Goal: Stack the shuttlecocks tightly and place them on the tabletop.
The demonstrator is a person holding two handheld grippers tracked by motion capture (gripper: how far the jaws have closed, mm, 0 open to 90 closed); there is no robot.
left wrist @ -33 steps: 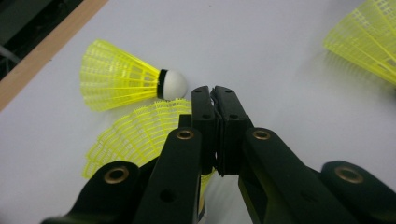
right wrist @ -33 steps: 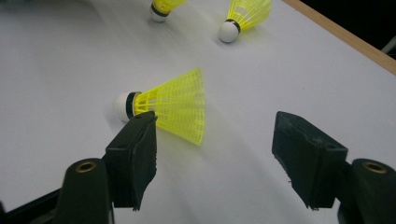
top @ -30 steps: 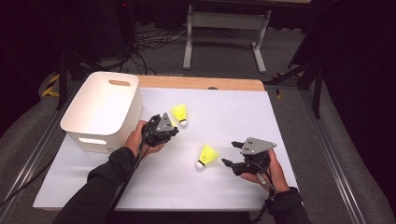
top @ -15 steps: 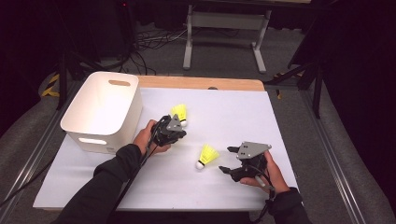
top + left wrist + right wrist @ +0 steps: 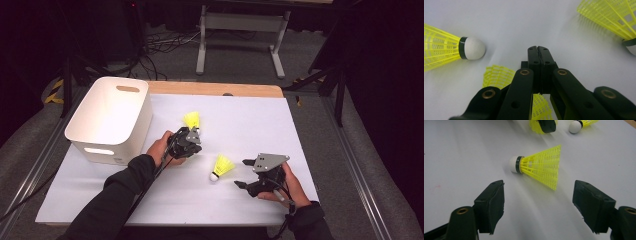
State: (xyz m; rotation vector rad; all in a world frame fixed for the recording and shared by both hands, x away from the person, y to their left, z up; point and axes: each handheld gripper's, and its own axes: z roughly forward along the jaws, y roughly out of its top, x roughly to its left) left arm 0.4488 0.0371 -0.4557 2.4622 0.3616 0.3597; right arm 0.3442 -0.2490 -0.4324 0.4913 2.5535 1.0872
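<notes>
Two-handed, working among yellow shuttlecocks on the white worktop (image 5: 260, 120). Pressing the left gripper's (image 5: 194, 139) fingers fully together, tips meeting, right over the mesh skirt of the first shuttlecock (image 5: 497, 76); pinching that mesh or not, impossible telling. Leaving the second shuttlecock (image 5: 192, 120) just at 12 o'clock of the left gripper, near the white bin (image 5: 144, 107). Holding the right gripper's (image 5: 241, 173) fingers wide, touching nothing, facing the third shuttlecock (image 5: 223, 165) lying on its side at 9 o'clock.

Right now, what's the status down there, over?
Left fingers shut over a yellow plastic mesh shuttlecock skirt. Right fingers open, facing second yellow white-tipped shuttlecock. Nothing between.
</notes>
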